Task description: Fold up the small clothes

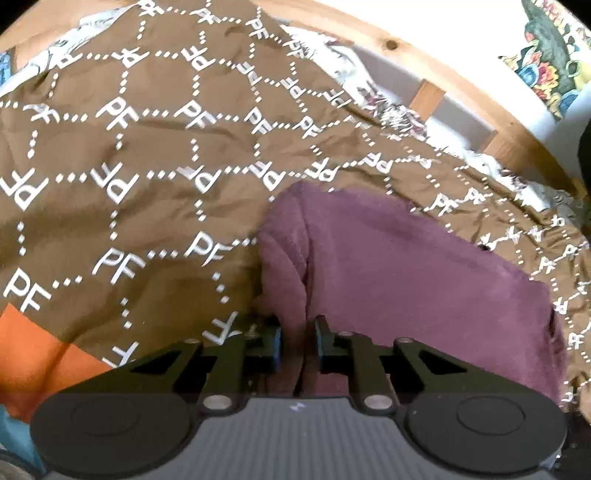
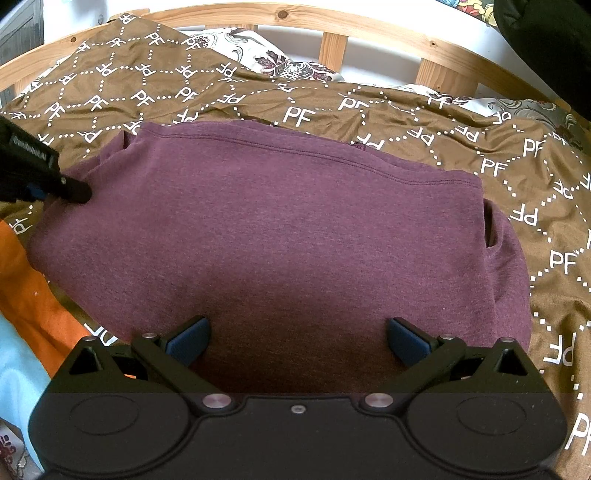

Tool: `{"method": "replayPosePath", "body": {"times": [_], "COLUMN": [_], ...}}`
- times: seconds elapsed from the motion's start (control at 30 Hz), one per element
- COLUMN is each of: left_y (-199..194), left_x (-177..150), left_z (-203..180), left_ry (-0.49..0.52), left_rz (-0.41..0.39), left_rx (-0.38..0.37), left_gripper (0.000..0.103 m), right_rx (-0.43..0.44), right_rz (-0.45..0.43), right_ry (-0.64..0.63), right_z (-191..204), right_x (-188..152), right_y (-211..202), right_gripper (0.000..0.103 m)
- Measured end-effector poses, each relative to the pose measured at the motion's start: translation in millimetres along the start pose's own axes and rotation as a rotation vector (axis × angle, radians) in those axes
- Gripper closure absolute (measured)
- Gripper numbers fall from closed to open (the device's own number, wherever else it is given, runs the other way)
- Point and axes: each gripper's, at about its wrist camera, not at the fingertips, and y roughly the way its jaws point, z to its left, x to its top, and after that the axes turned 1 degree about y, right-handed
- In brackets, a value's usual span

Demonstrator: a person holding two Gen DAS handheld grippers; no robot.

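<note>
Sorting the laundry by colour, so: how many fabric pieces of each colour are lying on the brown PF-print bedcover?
Maroon: 1, the maroon garment, pinched by the left hand-held gripper
Orange: 1, the orange cloth
Light blue: 1, the light blue cloth
Total: 3

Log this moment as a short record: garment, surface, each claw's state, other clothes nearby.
garment: maroon top, partly folded, lying on the bed
surface: brown PF-print cover inside a wooden bed frame
left claw: shut on a fold at the maroon top's left edge
right claw: open, over the near edge, nothing between its fingers
other clothes: orange garment and light blue garment, at left
</note>
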Motion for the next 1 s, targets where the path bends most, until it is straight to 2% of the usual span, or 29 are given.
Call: {"method": "replayPosePath", "body": {"times": [0.13, 0.3, 0.43, 0.6, 0.77, 0.87, 0.9, 0.97, 1.0], "left_y": [-13, -33, -40, -33, -11, -5, -7, -12, -17], "left_x": [13, 23, 24, 8, -21, -32, -32, -31, -31], "left_z": [-17, -61, -105, -162, -195, -196, -193, -186, -181], "left_ry": [0.005, 0.089, 0.150, 0.271, 0.383, 0.410, 0.401, 0.367, 0.353], "left_rz": [-0.010, -0.037, -0.027, -0.015, 0.047, 0.084, 0.087, 0.080, 0.067], "left_rx": [-0.040, -0.076, -0.137, -0.165, -0.179, -0.211, -0.232, -0.292, -0.341], "left_gripper": [0.088, 0.089, 0.089, 0.089, 0.087, 0.086, 0.083, 0.067, 0.048], "right_rx": [0.004, 0.007, 0.006, -0.001, 0.006, 0.043, 0.049, 0.054, 0.052], "right_rz": [-0.003, -0.019, -0.052, -0.131, -0.102, -0.107, -0.109, -0.110, -0.109], "right_ry": [0.007, 0.038, 0.144, 0.495, 0.850, 0.988, 1.011, 1.019, 1.013], "right_z": [-1, -7, -26, -87, -141, -159, -162, -163, -161], "right_x": [0, 1, 2, -7, -35, -51, -53, -55, -55], "right_y": [0, -4, -13, -34, -36, -38, -38, -39, -39], "right_gripper": [0.000, 0.001, 0.001, 0.001, 0.000, 0.001, 0.001, 0.001, 0.001]}}
